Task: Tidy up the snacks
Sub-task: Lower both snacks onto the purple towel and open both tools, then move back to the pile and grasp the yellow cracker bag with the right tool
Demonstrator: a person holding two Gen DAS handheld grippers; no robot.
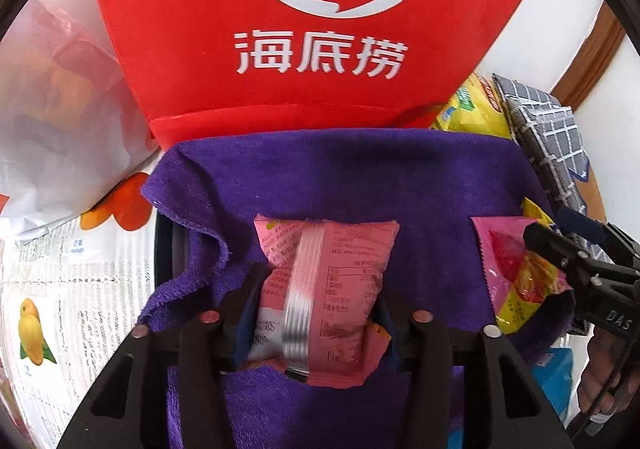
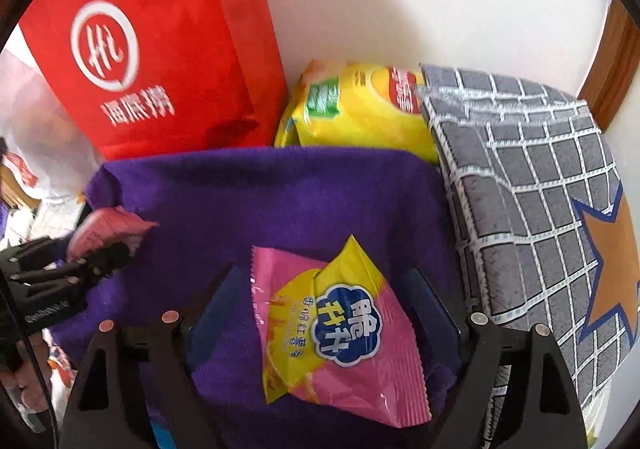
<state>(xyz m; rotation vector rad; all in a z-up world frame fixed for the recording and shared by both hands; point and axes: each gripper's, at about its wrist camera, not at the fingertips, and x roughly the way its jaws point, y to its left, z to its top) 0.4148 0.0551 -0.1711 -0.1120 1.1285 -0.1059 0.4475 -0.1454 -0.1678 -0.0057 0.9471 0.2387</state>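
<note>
Two small pink snack packets lie on one purple towel [image 2: 256,201]: one with its printed back up [image 1: 324,289], one showing a yellow and blue front [image 2: 340,333]. Behind stand one red bag [image 1: 312,29], one large yellow snack bag [image 2: 360,109] and one grey checked cloth [image 2: 532,185].

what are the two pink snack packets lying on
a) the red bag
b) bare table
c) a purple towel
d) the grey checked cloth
c: both the pink snack packet with the back seam and the pink and yellow snack packet lie on the purple towel; the red bag stands behind it and the grey checked cloth lies beside it.
</note>
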